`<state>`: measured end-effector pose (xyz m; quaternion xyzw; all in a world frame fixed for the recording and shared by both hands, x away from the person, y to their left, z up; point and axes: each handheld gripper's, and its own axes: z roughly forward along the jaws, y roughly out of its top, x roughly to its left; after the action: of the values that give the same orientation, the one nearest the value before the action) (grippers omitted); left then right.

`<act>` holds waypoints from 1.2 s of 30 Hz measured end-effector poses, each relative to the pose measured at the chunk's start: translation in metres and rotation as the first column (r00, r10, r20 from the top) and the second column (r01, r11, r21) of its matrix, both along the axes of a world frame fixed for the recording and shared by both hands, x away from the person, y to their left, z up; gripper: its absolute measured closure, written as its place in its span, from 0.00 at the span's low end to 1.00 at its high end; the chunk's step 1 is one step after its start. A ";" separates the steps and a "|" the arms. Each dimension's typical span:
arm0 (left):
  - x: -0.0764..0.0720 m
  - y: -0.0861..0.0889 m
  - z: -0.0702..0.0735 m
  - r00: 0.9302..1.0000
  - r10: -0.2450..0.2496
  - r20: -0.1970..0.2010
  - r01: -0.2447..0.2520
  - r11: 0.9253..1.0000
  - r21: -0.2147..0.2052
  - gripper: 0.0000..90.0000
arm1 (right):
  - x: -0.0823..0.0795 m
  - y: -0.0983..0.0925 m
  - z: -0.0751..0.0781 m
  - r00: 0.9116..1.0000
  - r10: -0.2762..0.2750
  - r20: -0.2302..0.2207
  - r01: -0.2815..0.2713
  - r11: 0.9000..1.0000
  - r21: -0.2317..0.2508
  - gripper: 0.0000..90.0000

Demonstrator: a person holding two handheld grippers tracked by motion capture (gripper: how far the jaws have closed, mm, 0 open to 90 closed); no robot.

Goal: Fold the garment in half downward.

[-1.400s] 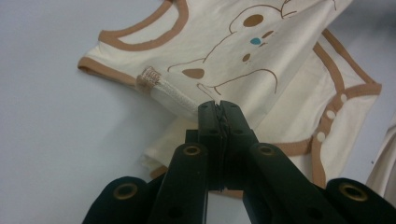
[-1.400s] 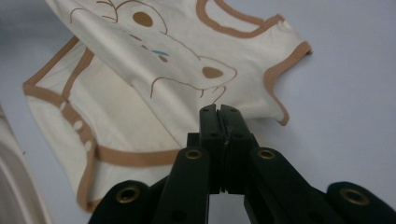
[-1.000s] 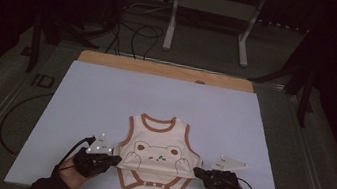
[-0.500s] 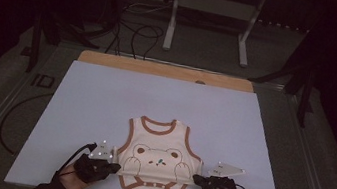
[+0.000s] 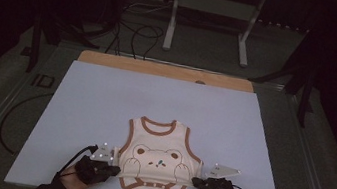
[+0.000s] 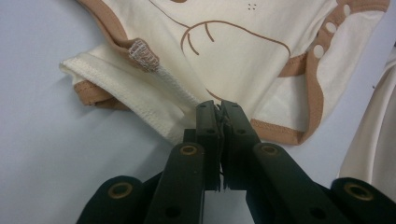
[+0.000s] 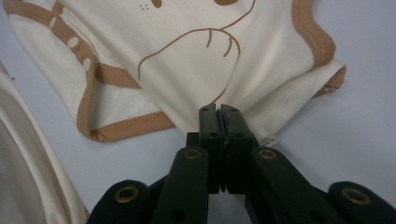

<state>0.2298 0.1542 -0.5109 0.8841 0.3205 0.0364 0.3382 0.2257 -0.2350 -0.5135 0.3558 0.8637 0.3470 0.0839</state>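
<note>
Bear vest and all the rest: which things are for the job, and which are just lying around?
For the job: vest, left gripper, right gripper, blue mat.
Just around: metal stand, floor cables, wooden table edge.

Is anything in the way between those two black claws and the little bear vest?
Nothing visible. The left gripper is already shut on one side edge of the vest, and the right gripper is shut on the opposite side edge. Only the bare blue mat lies around them.
</note>
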 end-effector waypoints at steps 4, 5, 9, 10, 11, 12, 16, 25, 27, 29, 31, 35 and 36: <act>0.000 -0.001 0.001 1.000 -0.013 -0.002 0.013 1.000 0.003 0.92 | 0.001 -0.001 -0.001 1.000 0.005 -0.002 -0.005 1.000 0.007 0.97; 0.000 -0.001 0.001 1.000 -0.019 -0.002 0.019 1.000 0.003 0.90 | 0.001 -0.001 -0.001 1.000 0.008 -0.007 -0.008 1.000 0.014 0.95; -0.003 -0.004 0.004 1.000 -0.025 0.017 0.025 1.000 -0.001 0.72 | 0.001 -0.001 0.001 1.000 0.020 -0.019 -0.019 0.999 0.044 0.70; -0.003 -0.004 0.005 0.999 -0.026 0.019 0.027 1.000 -0.007 0.70 | 0.001 -0.002 0.003 1.000 0.019 -0.014 -0.018 0.998 0.064 0.65; -0.002 -0.004 0.007 0.999 -0.026 0.019 0.026 0.999 -0.021 0.67 | 0.001 -0.002 0.005 1.000 0.019 -0.006 -0.019 0.997 0.074 0.59; -0.002 -0.003 0.009 1.000 -0.023 0.021 0.023 0.999 -0.026 0.63 | 0.001 -0.002 0.006 1.000 0.021 -0.002 -0.021 0.996 0.082 0.55; -0.001 -0.001 0.018 0.998 -0.034 0.045 0.036 0.999 -0.041 0.51 | 0.001 -0.003 0.014 0.999 0.025 0.020 -0.027 0.992 0.123 0.40; 0.003 0.001 0.037 0.993 -0.066 0.097 0.070 0.997 -0.034 0.17 | 0.004 -0.003 0.029 0.998 0.042 0.040 -0.049 0.982 0.180 0.20; 0.005 0.001 0.041 0.992 -0.076 0.102 0.080 0.996 -0.038 0.16 | 0.006 -0.003 0.033 0.998 0.049 0.049 -0.057 0.981 0.186 0.16; 0.008 0.002 0.045 0.991 -0.097 0.093 0.102 0.994 -0.046 0.10 | 0.008 -0.003 0.037 0.997 0.037 0.074 -0.051 0.979 0.196 0.15; 0.010 0.001 0.048 0.990 -0.107 0.097 0.112 0.993 -0.043 0.01 | 0.010 -0.003 0.041 0.996 0.039 0.078 -0.054 0.979 0.197 0.12; 0.016 0.002 0.056 0.988 -0.094 0.126 0.103 0.993 -0.065 0.01 | 0.015 -0.004 0.051 0.994 0.050 0.098 -0.065 0.984 0.163 0.12; 0.018 0.003 0.058 0.986 -0.096 0.135 0.106 0.992 -0.064 0.00 | 0.016 -0.004 0.053 0.993 0.056 0.104 -0.072 0.986 0.153 0.12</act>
<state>0.2473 0.1571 -0.4526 0.8823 0.2532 0.0658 0.3914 0.2422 -0.2388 -0.4604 0.3156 0.8395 0.4336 0.0872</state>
